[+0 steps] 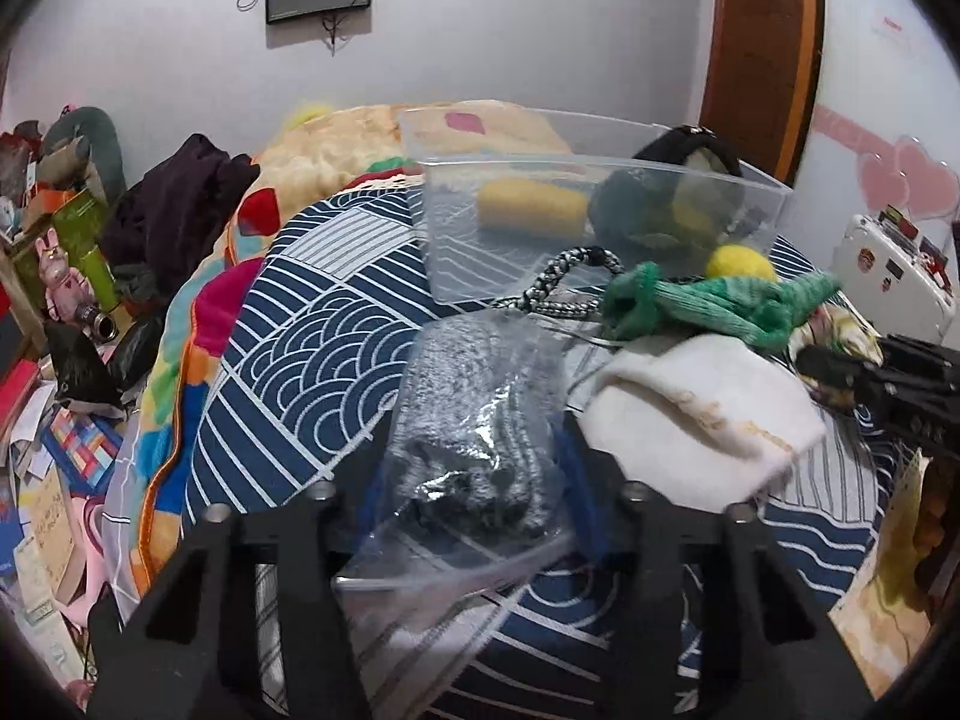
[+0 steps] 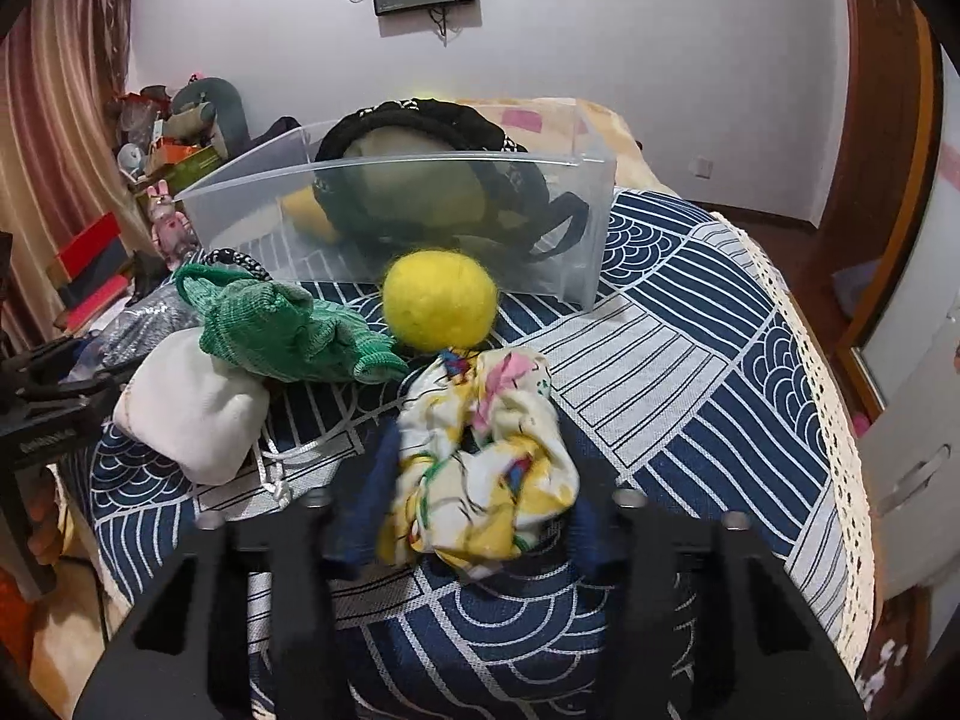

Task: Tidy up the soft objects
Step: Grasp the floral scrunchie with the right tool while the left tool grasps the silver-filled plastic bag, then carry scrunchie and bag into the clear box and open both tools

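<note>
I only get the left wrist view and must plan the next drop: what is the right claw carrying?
Observer: The right claw is shut on a crumpled floral cloth, yellow, white and pink.
Operator: My left claw grips the bagged grey cloth. Is the yellow ball inside the bin?
Observer: No. The yellow ball lies on the bedspread, outside the clear bin, just in front of its near wall.
</note>
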{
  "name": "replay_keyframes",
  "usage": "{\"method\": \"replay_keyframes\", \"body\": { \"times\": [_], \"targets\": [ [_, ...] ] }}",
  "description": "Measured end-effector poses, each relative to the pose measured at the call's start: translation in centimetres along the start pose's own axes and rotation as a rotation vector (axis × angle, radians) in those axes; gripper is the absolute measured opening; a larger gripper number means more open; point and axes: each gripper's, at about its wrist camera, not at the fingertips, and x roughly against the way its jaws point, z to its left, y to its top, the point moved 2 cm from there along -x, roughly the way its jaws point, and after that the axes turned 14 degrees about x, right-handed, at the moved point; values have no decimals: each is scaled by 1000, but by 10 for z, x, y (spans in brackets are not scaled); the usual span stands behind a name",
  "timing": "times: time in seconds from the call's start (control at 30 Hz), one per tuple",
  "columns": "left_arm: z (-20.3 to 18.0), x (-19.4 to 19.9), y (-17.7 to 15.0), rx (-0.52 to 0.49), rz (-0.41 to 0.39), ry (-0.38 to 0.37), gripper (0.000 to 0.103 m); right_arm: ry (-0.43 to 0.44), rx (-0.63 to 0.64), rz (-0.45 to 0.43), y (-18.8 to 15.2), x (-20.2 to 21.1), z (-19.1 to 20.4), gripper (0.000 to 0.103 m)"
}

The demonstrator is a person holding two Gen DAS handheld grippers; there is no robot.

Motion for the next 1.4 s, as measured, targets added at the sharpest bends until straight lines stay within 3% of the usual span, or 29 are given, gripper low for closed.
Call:
{"method": "replay_keyframes", "body": {
  "times": [0.13,0.53,0.77,1.07,1.27,1.4],
  "targets": [
    [-2,7,-2,-6,-4,-19,38,-5,-10,-12,2,1,-3,19],
    [-6,47,14,0,-94,-69,38,-50,-24,-128,17,35,-11,18],
    [-10,59,43,18,-164,-94,38,-67,4,-217,43,52,-10,18],
    [-17,56,92,38,-241,-115,38,-83,19,-327,88,50,-15,18],
    [-29,39,110,15,-247,-99,38,-69,24,-323,116,25,-16,18],
    [-35,18,117,3,-209,-87,38,-53,23,-300,124,9,-14,18]
  ]
}}
